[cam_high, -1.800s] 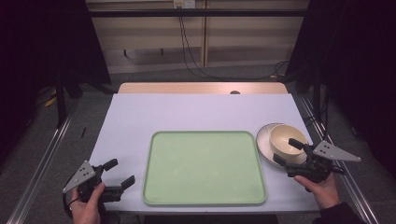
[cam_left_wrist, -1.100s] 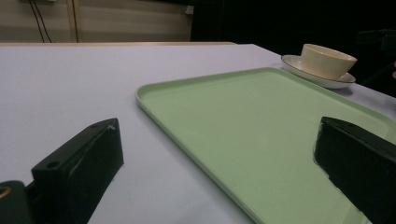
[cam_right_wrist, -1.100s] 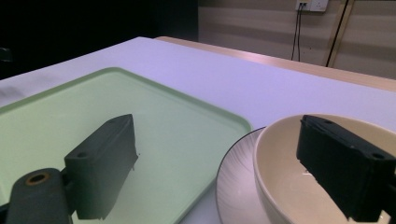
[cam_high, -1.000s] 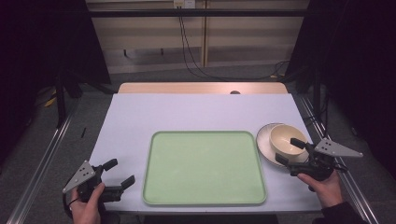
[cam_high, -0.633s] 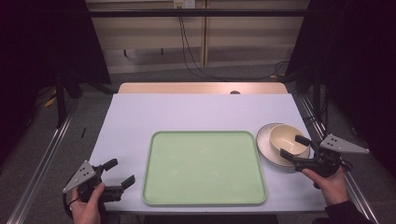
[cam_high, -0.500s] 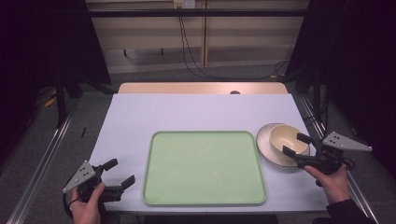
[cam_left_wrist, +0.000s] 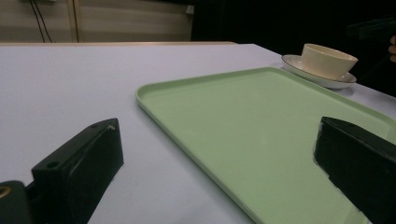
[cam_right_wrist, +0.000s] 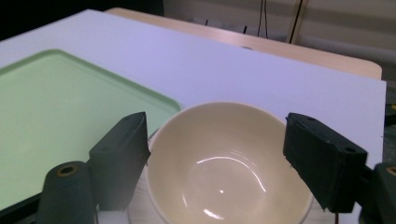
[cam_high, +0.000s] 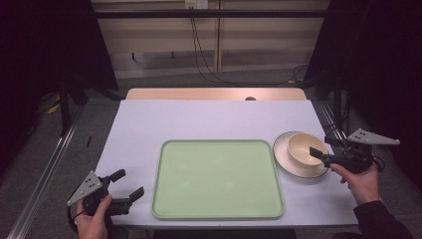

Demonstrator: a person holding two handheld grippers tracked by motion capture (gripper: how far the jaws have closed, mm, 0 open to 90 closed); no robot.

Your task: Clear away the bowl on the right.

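Right hand-held gripper (cam_high: 318,155) at bowl

Jaws, just closing, straddle the glossy cream ceramic bowl (cam_right_wrist: 229,163) without contact, positioned to grip it; left hand-held gripper (cam_high: 130,185), spread, idles at 7 o'clock.

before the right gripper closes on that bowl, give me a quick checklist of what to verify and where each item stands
1. Right gripper jaws either side of the bowl: ok; they have just been closing, pads not yet pressing as far as the right gripper view shows.
2. Bowl upright and looks empty: ok.
3. Bowl sits on the plate: ok; whether the plate would lift along, cannot tell.
4. Green tray bare, with room for a bowl: ok.
5. Left gripper apart from the bowl, jaws open at the tray's near left corner: ok.
6. Jaws low enough on the bowl's wall: cannot tell.
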